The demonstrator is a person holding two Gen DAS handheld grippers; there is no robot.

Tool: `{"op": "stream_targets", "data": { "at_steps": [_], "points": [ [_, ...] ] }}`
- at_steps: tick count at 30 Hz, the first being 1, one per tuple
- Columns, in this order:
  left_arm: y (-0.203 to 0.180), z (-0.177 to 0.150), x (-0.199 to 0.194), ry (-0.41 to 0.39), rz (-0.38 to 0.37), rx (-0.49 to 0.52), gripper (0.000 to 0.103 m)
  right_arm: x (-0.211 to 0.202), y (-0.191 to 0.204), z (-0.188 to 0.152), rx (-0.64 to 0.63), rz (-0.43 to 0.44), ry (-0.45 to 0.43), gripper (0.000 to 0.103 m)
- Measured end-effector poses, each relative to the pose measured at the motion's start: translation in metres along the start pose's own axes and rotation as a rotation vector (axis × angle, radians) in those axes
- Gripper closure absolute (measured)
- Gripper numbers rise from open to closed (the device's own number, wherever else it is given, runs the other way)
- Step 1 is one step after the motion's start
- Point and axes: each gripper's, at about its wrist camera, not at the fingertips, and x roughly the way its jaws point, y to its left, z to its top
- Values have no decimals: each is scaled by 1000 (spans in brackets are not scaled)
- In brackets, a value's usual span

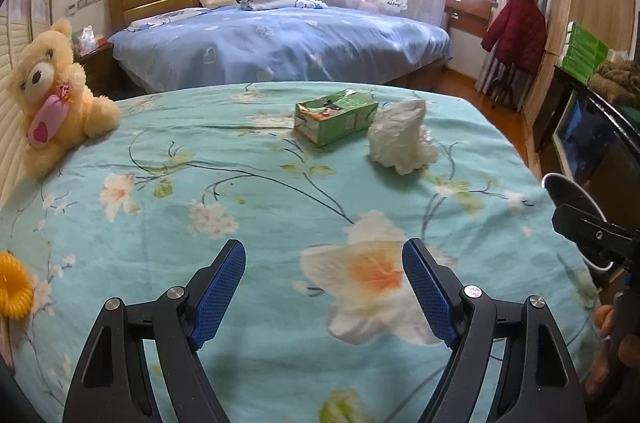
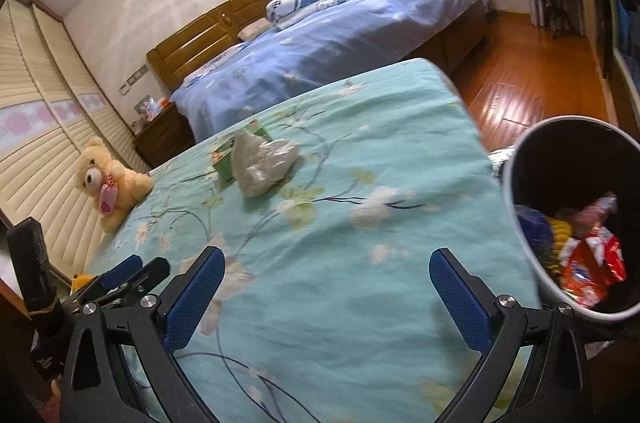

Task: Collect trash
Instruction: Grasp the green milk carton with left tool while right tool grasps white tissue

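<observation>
A green carton (image 1: 334, 117) lies on the teal flowered bedspread (image 1: 240, 183), with a crumpled white tissue wad (image 1: 400, 139) just right of it. Both also show in the right wrist view, the wad (image 2: 264, 163) in front of the carton (image 2: 224, 159). A black trash bin (image 2: 568, 159) with a white rim stands off the bed's right side and holds colourful wrappers (image 2: 588, 263). My left gripper (image 1: 324, 291) is open and empty above the bedspread, well short of the trash. My right gripper (image 2: 328, 295) is open and empty beside the bin.
A beige teddy bear (image 1: 52, 95) sits at the bed's left edge by the slatted wardrobe doors. A yellow coil toy (image 1: 12, 287) lies near left. A blue bed (image 1: 280, 43) stands beyond. Wooden floor (image 2: 532, 79) runs on the right.
</observation>
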Motion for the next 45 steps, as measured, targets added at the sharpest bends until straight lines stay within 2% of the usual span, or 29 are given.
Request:
{"op": "stream_targets", "data": {
  "at_steps": [3,15,22,28,32,36,38,42,45],
  "points": [
    [7,6,8,11,-12,-11,22,12,9,4,-5,16,8,0],
    [39,33,45,26,18,-8,22,57,29,32,3,60,39,0],
    [53,56,86,76,-64,-27,22,88,33,45,22,85,69,2],
    [52,82,118,96,-124,56,21,105,39,52,21,105,98,6],
    [55,96,140,120,-162,98,21,118,41,56,14,107,120,20],
    [59,107,158,141,-178,87,21,121,35,57,18,116,124,52],
    [56,112,165,141,-181,92,21,117,32,57,22,127,123,62],
    [41,118,176,122,-175,133,21,103,23,56,35,124,107,67],
    [28,120,182,116,-141,173,21,90,13,53,63,137,99,67]
  ]
}}
